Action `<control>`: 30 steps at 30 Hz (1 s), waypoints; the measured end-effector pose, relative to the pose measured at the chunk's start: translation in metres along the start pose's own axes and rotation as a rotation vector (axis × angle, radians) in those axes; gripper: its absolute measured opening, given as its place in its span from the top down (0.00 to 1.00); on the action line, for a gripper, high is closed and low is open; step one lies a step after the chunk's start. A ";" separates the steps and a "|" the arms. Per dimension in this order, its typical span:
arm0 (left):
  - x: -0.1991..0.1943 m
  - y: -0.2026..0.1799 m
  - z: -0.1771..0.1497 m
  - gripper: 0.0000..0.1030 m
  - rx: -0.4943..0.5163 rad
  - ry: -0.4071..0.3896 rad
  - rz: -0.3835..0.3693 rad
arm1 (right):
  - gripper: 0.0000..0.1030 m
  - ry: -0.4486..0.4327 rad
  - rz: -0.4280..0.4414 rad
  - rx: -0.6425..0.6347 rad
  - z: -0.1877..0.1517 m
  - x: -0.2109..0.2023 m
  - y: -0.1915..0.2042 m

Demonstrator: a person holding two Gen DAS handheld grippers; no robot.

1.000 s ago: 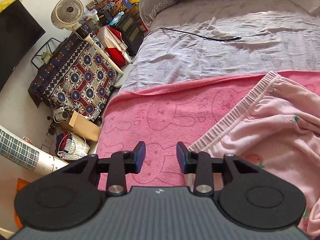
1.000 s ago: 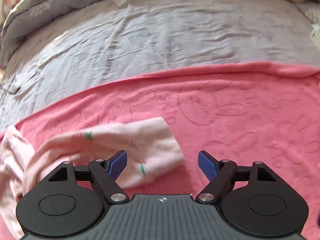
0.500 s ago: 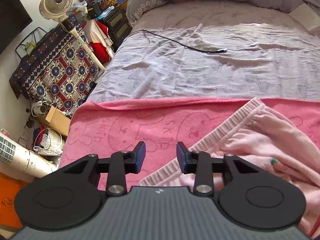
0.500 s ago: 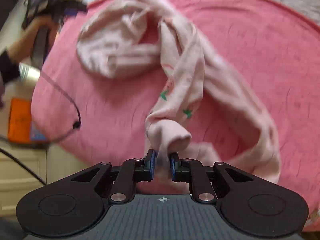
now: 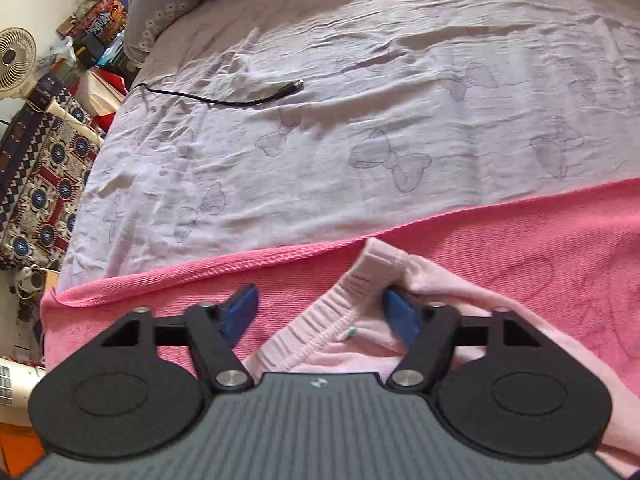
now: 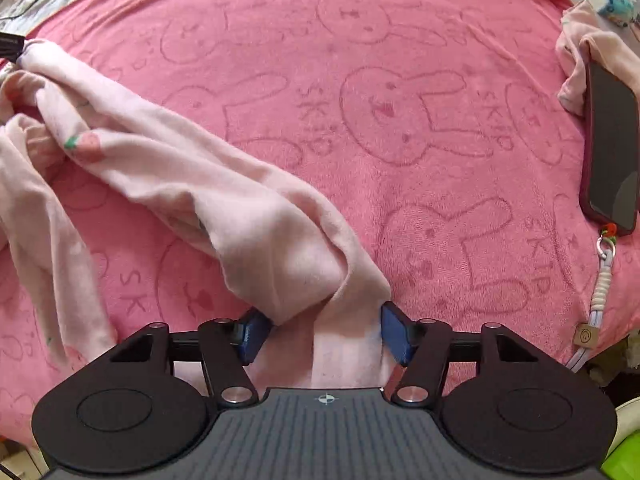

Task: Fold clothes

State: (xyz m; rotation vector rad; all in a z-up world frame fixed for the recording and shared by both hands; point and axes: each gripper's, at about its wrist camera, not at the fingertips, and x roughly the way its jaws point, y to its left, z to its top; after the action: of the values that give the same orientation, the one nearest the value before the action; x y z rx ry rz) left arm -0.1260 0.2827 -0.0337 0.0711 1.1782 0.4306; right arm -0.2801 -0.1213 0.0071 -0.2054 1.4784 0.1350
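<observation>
Pale pink trousers with a strawberry print lie crumpled on a pink bunny-print towel (image 5: 520, 240) spread over the bed. In the left wrist view their elastic waistband (image 5: 352, 284) runs between the wide-apart fingers of my left gripper (image 5: 320, 314), which is open; the right pad touches the fabric. In the right wrist view one trouser leg (image 6: 240, 200) stretches from the far left down to my right gripper (image 6: 324, 334). That gripper is open, and the leg's cuff end lies between its blue pads (image 6: 394, 332). The same towel (image 6: 400, 40) fills this view.
A black cable (image 5: 224, 100) lies on the lilac sheet (image 5: 360, 120) beyond the towel. A phone (image 6: 608, 152) with a strap rests at the towel's right edge, beside another pale pink garment (image 6: 580, 40). A patterned cloth (image 5: 40, 180), boxes and a fan (image 5: 16, 56) crowd the floor left of the bed.
My right gripper, shut on the trouser cuff half a second ago, has opened, and the leg now lies on the towel. My left gripper moved forward over the waistband and opened wider.
</observation>
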 end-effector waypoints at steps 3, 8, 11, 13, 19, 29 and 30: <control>-0.023 0.003 0.002 1.00 -0.070 -0.085 0.087 | 0.84 -0.190 -0.137 -0.134 0.012 -0.045 -0.001; -0.049 0.053 0.031 1.00 -0.262 -0.208 0.128 | 0.83 -0.567 -0.356 -0.336 0.081 -0.107 -0.007; -0.042 0.070 0.042 0.99 -0.257 -0.163 0.043 | 0.77 -0.760 -0.454 -0.440 0.130 -0.116 -0.002; -0.029 0.071 0.044 0.65 -0.221 -0.085 -0.035 | 0.57 -0.705 -0.475 -0.499 0.150 -0.092 0.003; 0.018 0.024 0.008 0.16 -0.016 0.079 -0.089 | 0.49 -0.475 -0.436 -0.574 0.169 -0.017 0.018; 0.000 0.012 -0.002 0.13 -0.093 -0.064 0.060 | 0.41 -0.417 -0.364 -0.497 0.158 0.002 0.031; -0.007 0.004 -0.006 0.13 -0.050 -0.112 0.111 | 0.39 -0.418 -0.361 -0.493 0.158 0.003 0.032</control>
State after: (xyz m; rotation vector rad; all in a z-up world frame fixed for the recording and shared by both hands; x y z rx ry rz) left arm -0.1350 0.2828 -0.0290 0.1160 1.0555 0.5469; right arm -0.1331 -0.0551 0.0154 -0.7898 0.9532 0.2333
